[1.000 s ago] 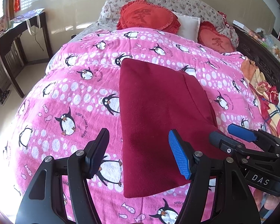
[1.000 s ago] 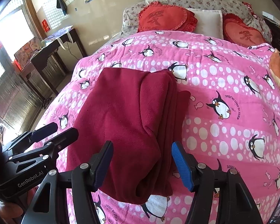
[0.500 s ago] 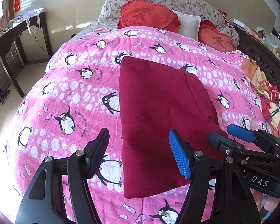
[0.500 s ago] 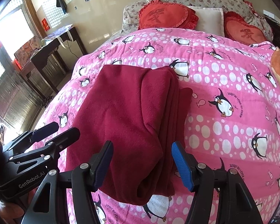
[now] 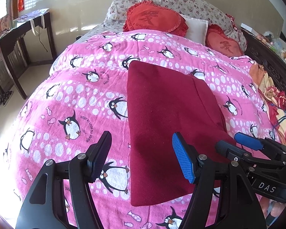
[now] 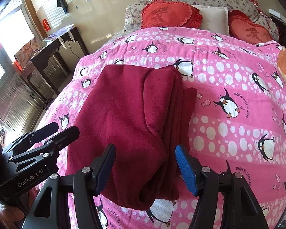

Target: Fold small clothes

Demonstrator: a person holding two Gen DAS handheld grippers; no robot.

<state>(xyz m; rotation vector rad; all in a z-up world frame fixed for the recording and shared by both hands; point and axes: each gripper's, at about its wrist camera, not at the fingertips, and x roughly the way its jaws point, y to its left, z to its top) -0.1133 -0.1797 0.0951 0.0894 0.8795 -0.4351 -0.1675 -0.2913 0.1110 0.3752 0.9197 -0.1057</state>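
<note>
On the bed, a pink penguin-print blanket [image 5: 82, 103] covers the mattress and carries the folded dark red garment [image 5: 167, 114], which lies as a long rectangle running from the near edge toward the pillows. At far left, a dark wooden bench [image 5: 19, 36] stands against the wall beside the bed. Left gripper [image 5: 143, 157]: jaws spread wide and holding nothing, poised above the near end of the garment; its left finger hangs over bare blanket and its blue-padded right finger over the red cloth. From the right wrist view the garment [image 6: 129, 126] shows several stacked layers along its right edge, with a rounded fold at the near end. Right gripper [image 6: 145, 168]: jaws likewise wide apart and empty, straddling that near end from above; whether the fingers touch the cloth cannot be told. Each gripper appears in the other's view, side by side and apart. At the head of the bed, two red heart-shaped cushions [image 5: 154, 19] rest against floral pillows [image 5: 190, 3]. At far right, an orange patterned cloth [image 5: 270, 95] lies bunched along the blanket's edge.
</note>
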